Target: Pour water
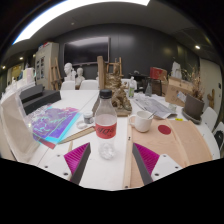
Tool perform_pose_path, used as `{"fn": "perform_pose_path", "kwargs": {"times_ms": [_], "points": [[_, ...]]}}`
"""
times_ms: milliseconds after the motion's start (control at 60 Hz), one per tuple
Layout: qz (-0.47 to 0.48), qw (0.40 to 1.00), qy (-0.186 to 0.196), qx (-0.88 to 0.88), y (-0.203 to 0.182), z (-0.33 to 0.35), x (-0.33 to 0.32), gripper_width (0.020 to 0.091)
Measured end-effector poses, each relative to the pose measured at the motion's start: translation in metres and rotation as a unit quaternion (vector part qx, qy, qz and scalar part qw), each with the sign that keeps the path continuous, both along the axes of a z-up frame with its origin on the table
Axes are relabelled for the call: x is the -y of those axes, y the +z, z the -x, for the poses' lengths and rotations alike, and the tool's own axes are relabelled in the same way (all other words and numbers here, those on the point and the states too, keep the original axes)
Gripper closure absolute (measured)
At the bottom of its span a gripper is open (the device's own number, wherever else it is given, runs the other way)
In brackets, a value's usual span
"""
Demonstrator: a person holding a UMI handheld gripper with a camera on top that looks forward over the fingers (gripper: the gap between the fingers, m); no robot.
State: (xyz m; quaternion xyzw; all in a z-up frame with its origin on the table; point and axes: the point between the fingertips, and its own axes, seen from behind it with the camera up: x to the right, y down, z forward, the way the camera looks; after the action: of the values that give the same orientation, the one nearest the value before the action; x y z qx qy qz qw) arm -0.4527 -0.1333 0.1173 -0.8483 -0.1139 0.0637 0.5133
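Bottle [105, 116] with a red label is standing upright on the white table [105, 170], just ahead of the released gripper [112, 160]; a white cup [143, 121] is sitting just beside it.

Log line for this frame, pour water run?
phase: approach | gripper: open, empty | bottle: upright on table, just ahead of fingers | cup: right of bottle, apart
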Motion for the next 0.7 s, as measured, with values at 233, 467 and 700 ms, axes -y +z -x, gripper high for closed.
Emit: {"fn": "perform_pose_path", "kwargs": {"times_ms": [233, 467, 700], "points": [[-0.013, 0.999, -0.038, 0.006, -0.043, 0.033, -0.068, 0.0305], [-0.034, 0.998, -0.055, 0.007, -0.057, 0.036, -0.102, 0.0695], [-0.035, 0.998, -0.046, 0.002, -0.057, 0.039, -0.105, 0.0879]]}}
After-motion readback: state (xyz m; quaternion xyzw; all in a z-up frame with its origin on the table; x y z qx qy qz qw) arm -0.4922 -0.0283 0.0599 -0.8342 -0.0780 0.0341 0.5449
